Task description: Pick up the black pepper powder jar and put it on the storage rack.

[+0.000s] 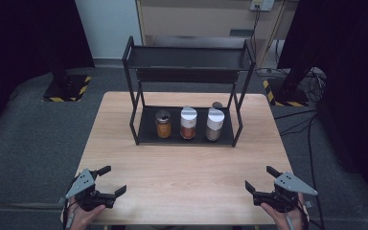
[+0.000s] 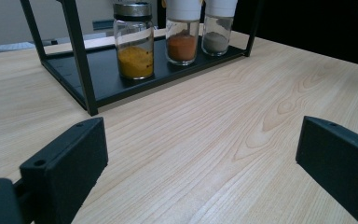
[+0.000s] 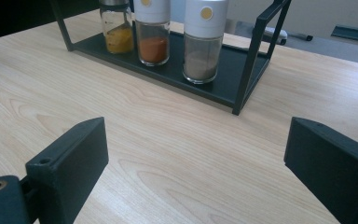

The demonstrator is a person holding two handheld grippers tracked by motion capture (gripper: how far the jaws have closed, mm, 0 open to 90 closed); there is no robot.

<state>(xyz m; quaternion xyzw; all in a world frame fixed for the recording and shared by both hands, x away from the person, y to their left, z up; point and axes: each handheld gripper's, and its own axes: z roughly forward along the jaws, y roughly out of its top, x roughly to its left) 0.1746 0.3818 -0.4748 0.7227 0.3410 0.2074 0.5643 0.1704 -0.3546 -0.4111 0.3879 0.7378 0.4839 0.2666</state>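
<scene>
A black two-tier metal rack (image 1: 135,91) stands at the far middle of the wooden table. Three spice jars stand on its lower shelf: a silver-lidded jar of yellow powder (image 1: 163,124) (image 2: 133,41) (image 3: 116,26), a white-capped jar of orange-red powder (image 1: 188,123) (image 2: 182,31) (image 3: 152,31) and a white-capped jar of grey powder (image 1: 214,124) (image 2: 216,29) (image 3: 203,41). My left gripper (image 1: 112,181) (image 2: 200,163) is held open over the near left corner. My right gripper (image 1: 260,179) (image 3: 196,163) is open over the near right corner. Both are empty and far from the rack.
The rack's upper shelf (image 1: 187,58) is bare. A small dark object (image 1: 217,104) lies behind the grey jar. Open tabletop (image 1: 182,172) stretches between the grippers and the rack. Cables (image 1: 306,124) trail on the floor at the right.
</scene>
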